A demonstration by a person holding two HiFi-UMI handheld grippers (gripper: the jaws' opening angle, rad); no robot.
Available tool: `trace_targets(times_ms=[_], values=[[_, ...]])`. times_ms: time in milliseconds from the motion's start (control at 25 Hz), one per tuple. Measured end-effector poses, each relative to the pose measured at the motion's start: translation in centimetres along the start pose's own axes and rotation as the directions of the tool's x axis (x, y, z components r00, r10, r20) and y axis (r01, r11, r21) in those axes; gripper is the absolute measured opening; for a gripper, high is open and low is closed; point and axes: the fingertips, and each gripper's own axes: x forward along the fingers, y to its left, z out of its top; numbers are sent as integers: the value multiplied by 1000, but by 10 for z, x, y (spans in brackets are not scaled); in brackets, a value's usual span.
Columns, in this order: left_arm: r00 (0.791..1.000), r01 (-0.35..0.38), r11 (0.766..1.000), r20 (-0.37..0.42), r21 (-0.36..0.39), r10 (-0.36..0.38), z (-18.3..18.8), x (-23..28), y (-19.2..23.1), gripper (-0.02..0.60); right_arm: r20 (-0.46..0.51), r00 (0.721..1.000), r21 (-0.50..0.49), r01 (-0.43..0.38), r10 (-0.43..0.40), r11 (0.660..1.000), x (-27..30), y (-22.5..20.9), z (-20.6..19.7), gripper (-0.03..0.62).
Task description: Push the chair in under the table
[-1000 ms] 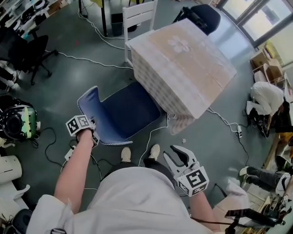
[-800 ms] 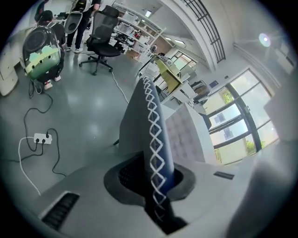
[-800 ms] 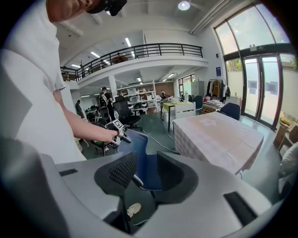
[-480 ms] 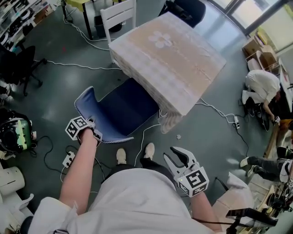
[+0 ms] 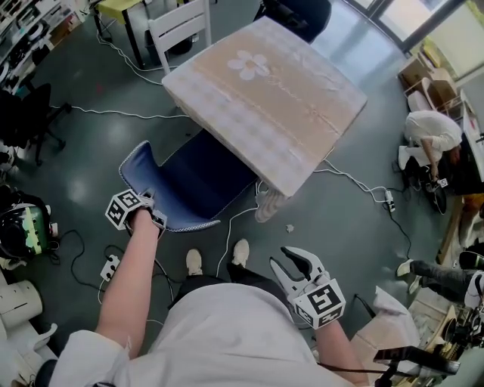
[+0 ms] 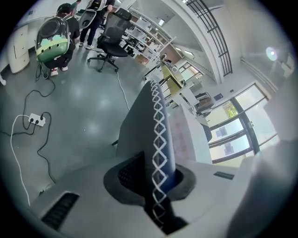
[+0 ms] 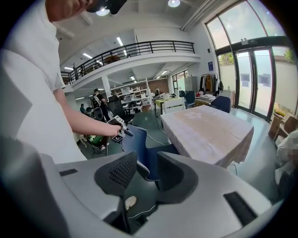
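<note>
Our left tool (image 5: 149,205) is clamped on the blue chair (image 5: 200,185), its pads pinching the white-stitched top edge of the backrest (image 6: 157,125). The chair stands at the near left side of the worktop (image 5: 265,98). Its seat is partly tucked beneath the worktop's cloth-draped edge, while its backrest stands clear of the worktop, on our side. Our right tool (image 5: 291,266) hangs off the worktop's near corner, well apart from it, jaws spread with nothing between them. A white chair (image 5: 181,26) stands at the worktop's far left side and a dark chair (image 5: 299,15) at its far corner. A white cable (image 5: 234,227) trails over the floor (image 5: 340,219) near the worktop's near corner.
</note>
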Motion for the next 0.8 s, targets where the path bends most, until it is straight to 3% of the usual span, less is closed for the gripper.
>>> trace_targets(times_ms=[240, 520, 680, 760, 800], values=[[1000, 2, 1000, 8, -4, -2, -1, 18, -25, 64, 4, 1000, 11, 10, -10, 1000, -12, -33, -6, 144], [1000, -24, 1000, 12, -4, 24, 2, 16, -15, 79, 14, 1000, 14, -14, 14, 1000, -19, -58, -8, 144], [994, -105, 992, 17, 76, 104, 3, 18, -13, 111, 27, 999, 4, -46, 46, 999, -18, -68, -11, 144], [987, -161, 979, 28, 126, 159, -3, 13, -9, 187, 32, 997, -4, -67, 67, 998, -24, -72, -19, 144], [983, -185, 971, 41, 151, 181, -5, 9, -8, 194, 35, 996, -8, -77, 77, 997, -27, -74, -24, 144]])
